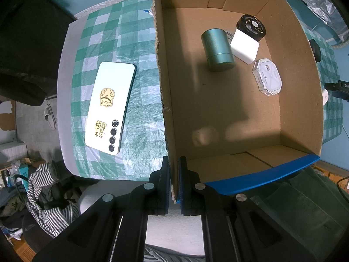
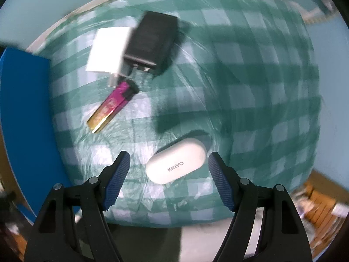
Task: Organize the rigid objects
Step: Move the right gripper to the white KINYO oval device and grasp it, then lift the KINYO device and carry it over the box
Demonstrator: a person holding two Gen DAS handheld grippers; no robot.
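Left gripper (image 1: 174, 174) is clamped on the near wall of the cardboard box (image 1: 165, 87), which holds a green tin (image 1: 218, 49) and other items. Right gripper (image 2: 169, 166) stands spread above the checked cloth (image 2: 240, 87), the white case (image 2: 176, 160) lying between its fingers, untouched. A phone (image 1: 110, 107) lies beside the box.

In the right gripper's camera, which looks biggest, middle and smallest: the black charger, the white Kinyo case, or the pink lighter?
1. White Kinyo case, though it is nearest the camera.
2. Black charger, close behind, so that order is unsure.
3. Pink lighter, clearly smallest.
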